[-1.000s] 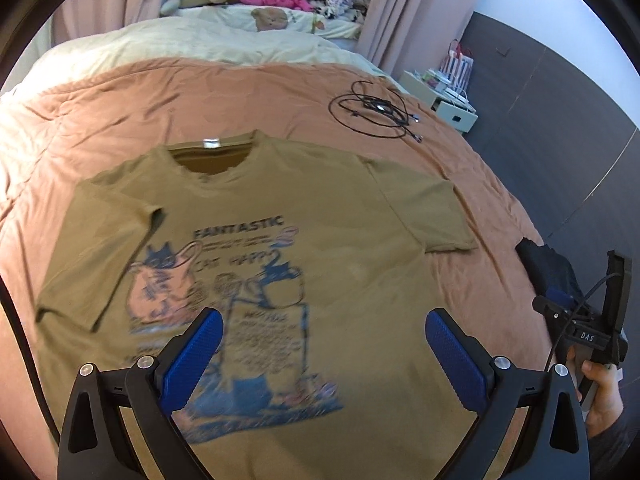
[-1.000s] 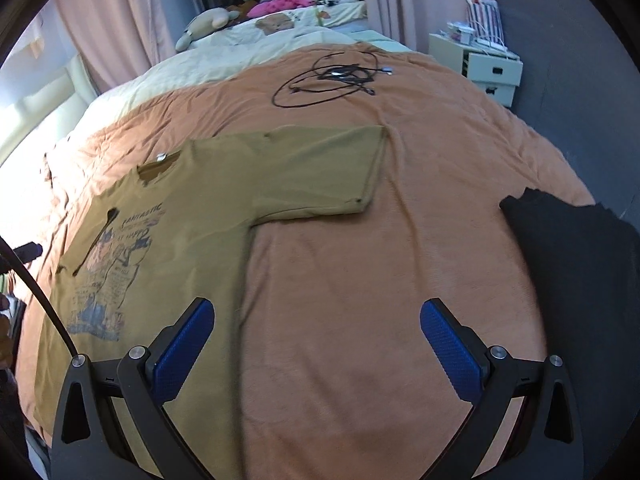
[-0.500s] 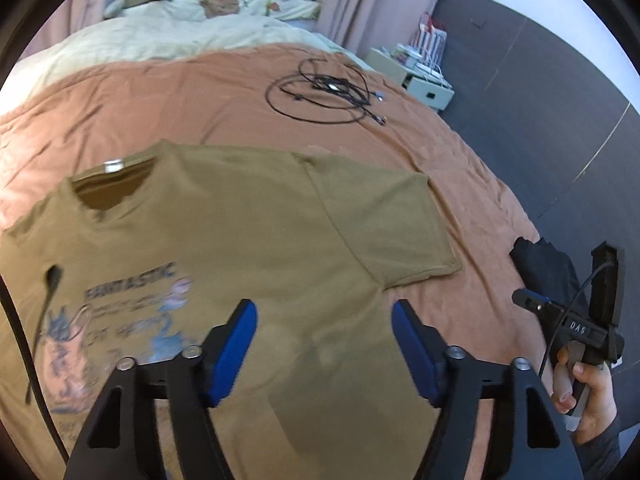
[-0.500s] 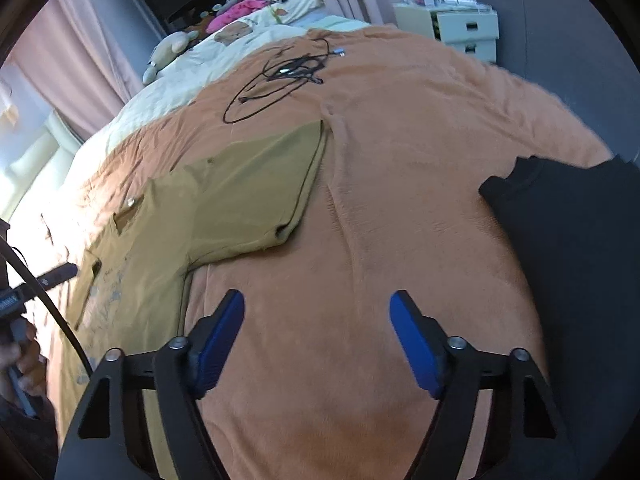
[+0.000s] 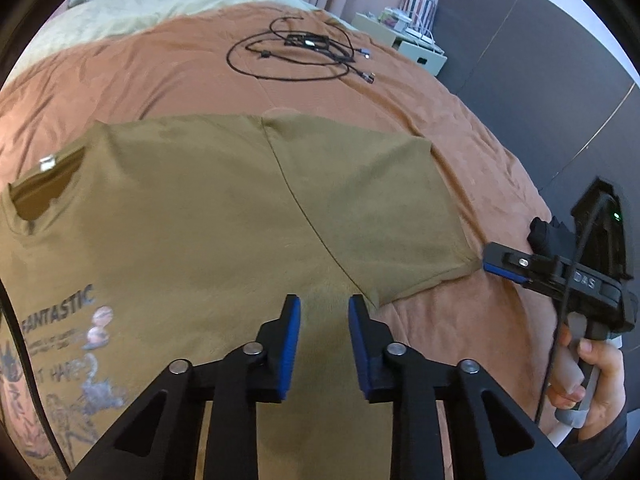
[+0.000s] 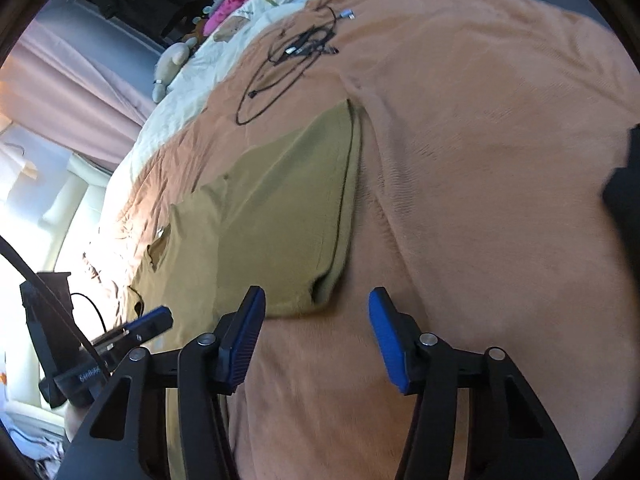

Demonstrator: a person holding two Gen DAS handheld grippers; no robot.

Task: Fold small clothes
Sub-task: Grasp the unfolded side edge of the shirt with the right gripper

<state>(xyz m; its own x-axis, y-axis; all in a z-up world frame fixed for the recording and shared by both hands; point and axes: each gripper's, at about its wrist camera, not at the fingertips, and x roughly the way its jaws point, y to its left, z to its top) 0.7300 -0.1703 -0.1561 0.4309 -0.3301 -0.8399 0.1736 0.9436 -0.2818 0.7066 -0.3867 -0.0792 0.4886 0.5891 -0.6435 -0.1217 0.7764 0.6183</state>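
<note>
T-shirt (image 5: 208,216) looks thin, floppy; I'd pinch its sleeve hem (image 6: 340,216). Both claws, left gripper (image 5: 324,316) and right gripper (image 6: 316,308), just narrowed, gripping nothing.

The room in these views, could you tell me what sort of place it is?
Most likely a bedroom: the shirt lies on a bed, with a plush toy by the curtains and a nightstand beside it.

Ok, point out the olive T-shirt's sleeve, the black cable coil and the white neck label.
Olive T-shirt's sleeve (image 5: 372,204), left wrist view, mid-panel.
Black cable coil (image 5: 296,54), left wrist view, tangled centre.
White neck label (image 5: 47,163), left wrist view, tag face.
</note>
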